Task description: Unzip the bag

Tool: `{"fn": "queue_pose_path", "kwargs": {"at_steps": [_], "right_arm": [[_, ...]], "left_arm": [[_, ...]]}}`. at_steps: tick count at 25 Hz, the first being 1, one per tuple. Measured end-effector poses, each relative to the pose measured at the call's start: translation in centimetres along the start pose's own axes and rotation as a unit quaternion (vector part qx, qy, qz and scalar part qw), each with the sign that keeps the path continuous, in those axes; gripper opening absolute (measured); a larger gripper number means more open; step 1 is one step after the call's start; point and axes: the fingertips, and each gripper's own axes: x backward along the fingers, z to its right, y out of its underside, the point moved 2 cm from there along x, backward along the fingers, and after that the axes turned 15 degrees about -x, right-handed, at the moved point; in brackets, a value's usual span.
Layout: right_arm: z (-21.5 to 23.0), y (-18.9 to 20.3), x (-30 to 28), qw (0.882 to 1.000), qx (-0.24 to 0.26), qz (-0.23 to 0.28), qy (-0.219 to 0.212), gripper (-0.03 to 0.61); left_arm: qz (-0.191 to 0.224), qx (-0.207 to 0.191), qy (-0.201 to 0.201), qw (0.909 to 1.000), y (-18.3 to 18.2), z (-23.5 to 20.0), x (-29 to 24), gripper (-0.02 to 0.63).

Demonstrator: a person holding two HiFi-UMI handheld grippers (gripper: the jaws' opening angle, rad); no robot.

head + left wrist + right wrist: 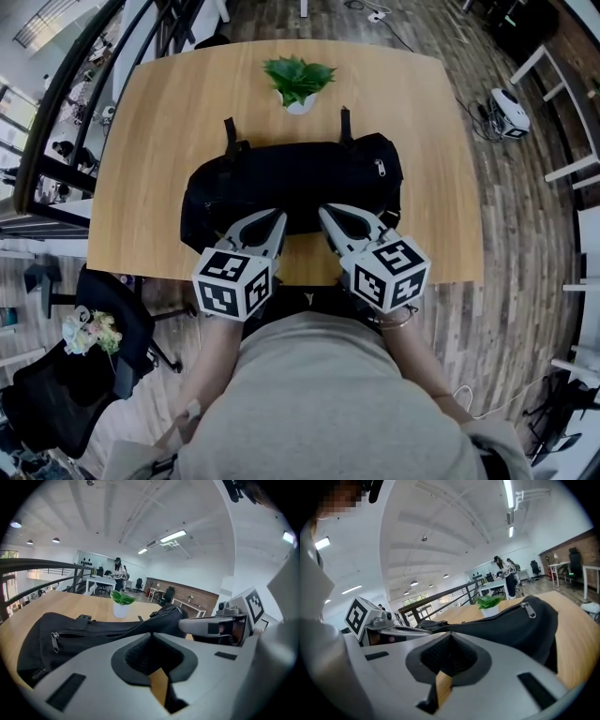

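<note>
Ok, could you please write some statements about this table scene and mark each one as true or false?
1. The black bag lies on the wooden table. True.
2. The potted plant stands between the bag and the person. False: it stands beyond the bag, on the table's far side.
3. The left gripper has its jaws wide apart. False: its jaws are together.
4. The right gripper is shut. True.

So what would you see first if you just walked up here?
A big black bag lies zipped across the middle of the wooden table. The left tongs and the right tongs, both shut, point at its near side. A little green plant stands behind it.
</note>
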Motion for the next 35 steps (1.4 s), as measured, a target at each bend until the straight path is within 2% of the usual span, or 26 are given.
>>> {"fn": "queue_pose_path", "kwargs": {"at_steps": [17, 26, 35], "right_arm": [[-0.4, 0.4, -0.6, 1.000, 0.018, -0.015, 0.008, 0.006], [0.4, 1.6, -0.8, 0.999, 0.018, -0.031, 0.023, 0.006], [0.1, 1.5, -1.1, 0.999, 0.029, -0.038, 0.018, 0.006]], "left_arm": [[-0.020, -0.003, 0.004, 0.9998, 0.7, 0.3, -0.2, 0.021], [-0.017, 0.000, 0.024, 0.9996, 0.8, 0.8, -0.2, 0.021], [-0.021, -0.002, 0.035, 0.9991, 0.8, 1.2, -0.6, 0.021]]}}
